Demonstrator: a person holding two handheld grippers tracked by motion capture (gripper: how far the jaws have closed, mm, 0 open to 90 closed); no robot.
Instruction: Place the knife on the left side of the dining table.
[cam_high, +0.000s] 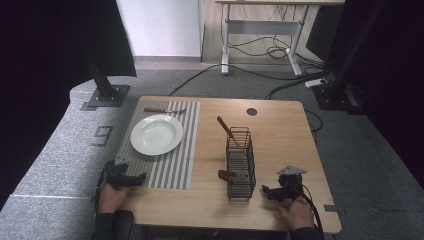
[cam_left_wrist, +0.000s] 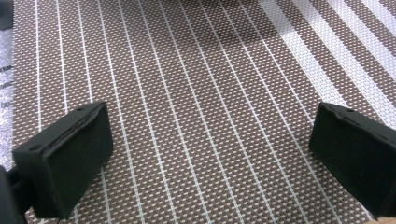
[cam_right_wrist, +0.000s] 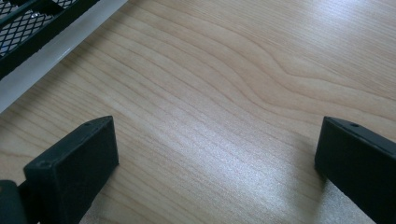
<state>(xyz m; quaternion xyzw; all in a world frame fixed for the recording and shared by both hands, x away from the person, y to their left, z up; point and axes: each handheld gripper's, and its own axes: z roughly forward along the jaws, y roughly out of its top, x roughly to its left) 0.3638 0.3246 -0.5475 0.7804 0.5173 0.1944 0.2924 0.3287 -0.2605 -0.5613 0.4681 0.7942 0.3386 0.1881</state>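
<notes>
High view puts our left gripper (cam_high: 131, 180) on the mat (cam_high: 170, 165), right gripper (cam_high: 272, 192) beside the rack (cam_high: 240, 162); both gape wide, holding nothing. Cutlery (cam_high: 229, 175) sits in that rack, one piece (cam_high: 162, 110) lies beyond the plate (cam_high: 156, 134); little looks done

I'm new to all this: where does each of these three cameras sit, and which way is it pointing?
High view: fixed above the person's side, looking forward and down on the table; both forearms, the left gripper and the right gripper show.
Left gripper view: rides on the left gripper, looking down at the striped placemat between open jaws.
Right gripper view: rides on the right gripper, facing bare table wood beside the wire basket, jaws open.
Shared: placemat and basket also appear in the high view.
</notes>
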